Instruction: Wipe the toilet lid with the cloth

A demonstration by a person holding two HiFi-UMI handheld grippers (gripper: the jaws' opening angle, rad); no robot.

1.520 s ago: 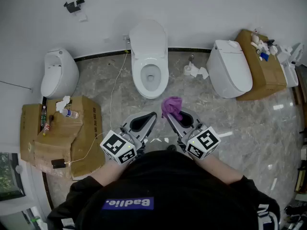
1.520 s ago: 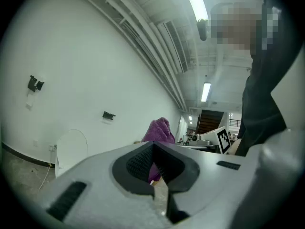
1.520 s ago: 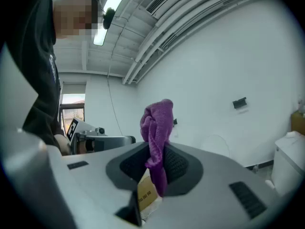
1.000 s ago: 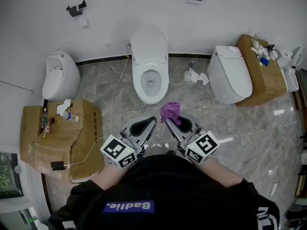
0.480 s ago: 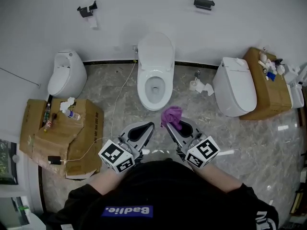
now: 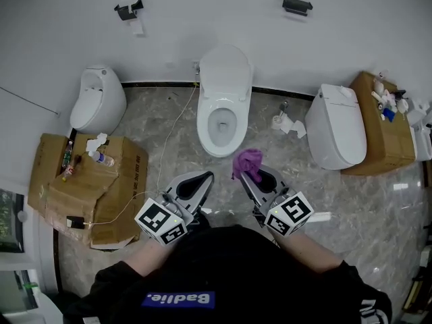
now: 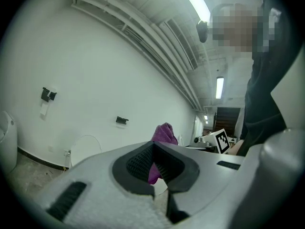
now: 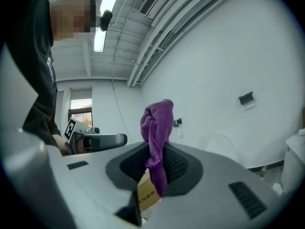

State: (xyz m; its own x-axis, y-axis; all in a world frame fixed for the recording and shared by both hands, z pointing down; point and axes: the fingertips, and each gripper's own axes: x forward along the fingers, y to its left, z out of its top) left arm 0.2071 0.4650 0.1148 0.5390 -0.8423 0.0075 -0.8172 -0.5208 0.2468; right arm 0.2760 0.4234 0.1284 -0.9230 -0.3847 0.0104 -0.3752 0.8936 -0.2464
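Head view: finds the toilet lid (image 6: 225, 65) raised at 12 o'clock against the white wall (image 6: 202, 9), with the cloth (image 6: 247, 160) at the right gripper (image 6: 251, 177), 6 o'clock of the bowl (image 6: 221, 137), over glossy marble floor (image 6: 351, 194). Left gripper view: shows the left gripper (image 7: 153, 159) with jaws pressed together on nothing. Right gripper view: shows jaws pinching the cloth; looks soft, light and floppy, so best gripped at the bunched middle.

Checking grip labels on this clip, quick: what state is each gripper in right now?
Left gripper: closed, holding nothing.
Right gripper: closed on the purple cloth.
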